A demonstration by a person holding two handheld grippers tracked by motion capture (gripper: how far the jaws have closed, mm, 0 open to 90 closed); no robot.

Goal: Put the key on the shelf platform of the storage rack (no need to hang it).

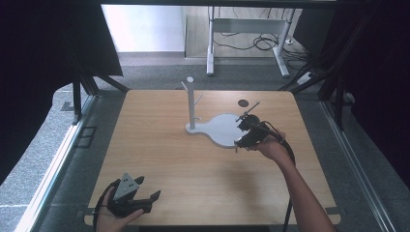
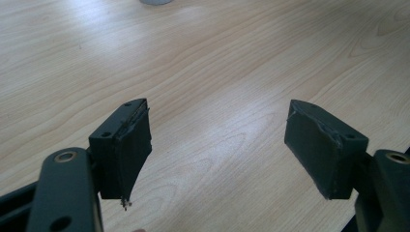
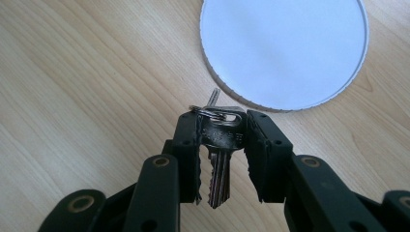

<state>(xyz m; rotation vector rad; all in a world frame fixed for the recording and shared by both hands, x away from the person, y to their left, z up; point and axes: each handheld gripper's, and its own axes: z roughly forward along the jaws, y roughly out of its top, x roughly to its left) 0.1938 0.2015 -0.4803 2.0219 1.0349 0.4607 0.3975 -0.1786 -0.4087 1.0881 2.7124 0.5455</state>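
Right gripper view has the key [image 3: 220, 159] in the middle, pinched by its head between the two black jaws of the right gripper [image 3: 222, 145], blade hanging down toward the camera. A split ring [image 3: 212, 112] runs through the head and lies over the jaw tips, with a second thin metal piece sticking up past it. So these jaws are closed on the key, pads pressing on the two flat faces. Just beyond the tips lies the round white base [image 3: 285, 48] of a stand; the key is near its rim, and I cannot tell whether the ring touches it.

From the high view, the right gripper [image 1: 248, 129] sits over the right half of the tabletop [image 1: 203, 164], at the right side of the white base [image 1: 223, 129], roughly midway between the near and far edges. A hand [image 1: 271, 147] holds it, the forearm coming in from the near right corner. The base narrows toward a white post [image 1: 191, 104] that stands upright nearer the far edge, with short pegs branching off it. A small dark round mark [image 1: 242, 103] lies on the wood beyond the gripper.

The left gripper [image 1: 145, 198] rests low at the near left corner, well apart from the stand. In the left gripper view its jaws stand wide open over bare wood, nothing between the pads [image 2: 133, 145].
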